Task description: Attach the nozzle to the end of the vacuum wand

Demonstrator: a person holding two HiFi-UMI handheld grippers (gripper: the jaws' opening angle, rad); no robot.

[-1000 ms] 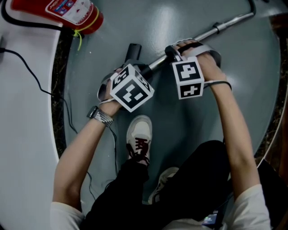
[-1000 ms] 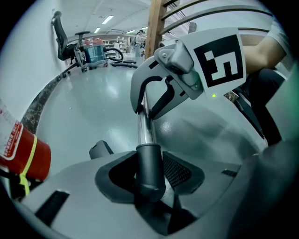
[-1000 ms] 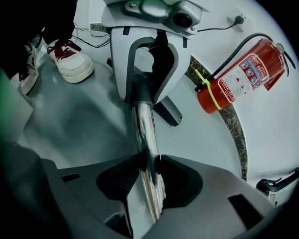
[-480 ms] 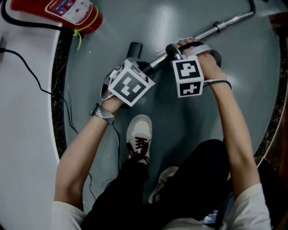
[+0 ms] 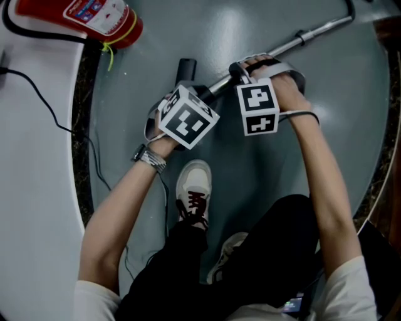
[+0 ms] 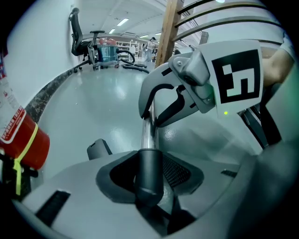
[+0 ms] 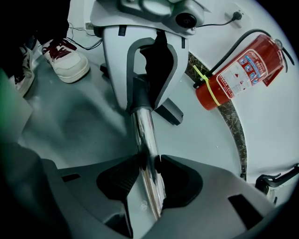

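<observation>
The chrome vacuum wand (image 5: 282, 49) slants down from the upper right across the grey floor. My right gripper (image 5: 241, 72) is shut on it near its lower end; the tube runs between that gripper's pads (image 7: 148, 168). The black nozzle (image 5: 186, 68) lies at the wand's end. Its round neck (image 6: 148, 172) sits in my left gripper (image 5: 193, 94), shut on it, in line with the wand (image 6: 148, 133) and butted against it. In the right gripper view the left gripper (image 7: 149, 56) holds the neck (image 7: 140, 98) just beyond the chrome. The joint itself is partly hidden.
A red fire extinguisher (image 5: 94, 19) lies at the upper left beside a dark stone kerb (image 5: 81, 125). A black cable (image 5: 37, 94) crosses the white surface at left. The person's white shoe (image 5: 193, 188) stands just below the grippers.
The left gripper has rolled a little and edged right and up toward the wand's end. The right gripper and the wand have kept still.
</observation>
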